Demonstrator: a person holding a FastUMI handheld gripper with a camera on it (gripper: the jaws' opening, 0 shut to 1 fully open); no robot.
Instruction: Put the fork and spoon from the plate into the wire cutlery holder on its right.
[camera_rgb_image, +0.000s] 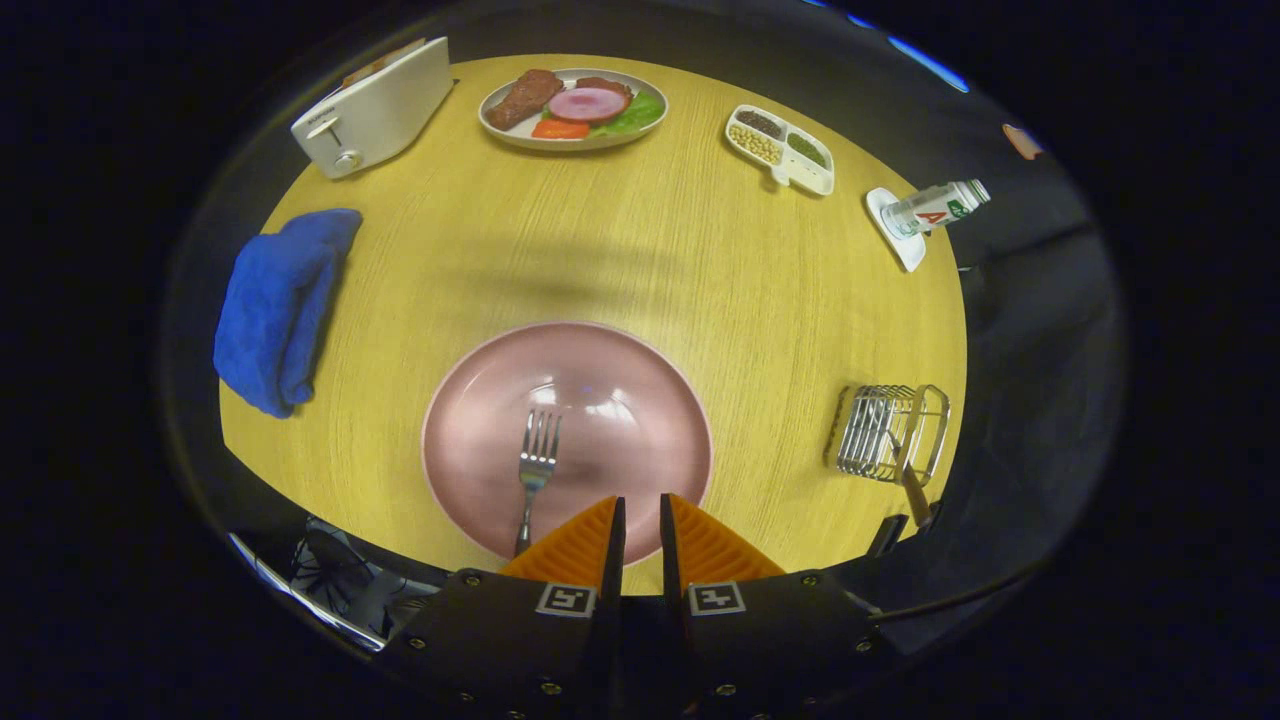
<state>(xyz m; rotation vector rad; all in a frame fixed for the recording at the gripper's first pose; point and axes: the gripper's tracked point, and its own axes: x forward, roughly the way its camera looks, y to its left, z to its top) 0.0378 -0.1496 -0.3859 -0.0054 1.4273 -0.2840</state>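
Hand-held gripper (642, 520) nearly closed, empty, over plate (640, 370) at worktop's near edge. Fork (534, 470) lies flat w/ thin handle: pinch may slip, skid off plate.

Fork (536, 470) flat on pink plate (600, 400); wire holder (888, 432) right.

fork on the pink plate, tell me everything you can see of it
The shiny silver metal fork has four tines and a slim handle. It lies flat on the round glossy pink plate, left of the plate's middle, tines pointing away from the gripper and handle running over the plate's near rim. Nothing else touches it. It sits just left of the fingers, which are nearly closed on nothing, with a narrow gap between them.
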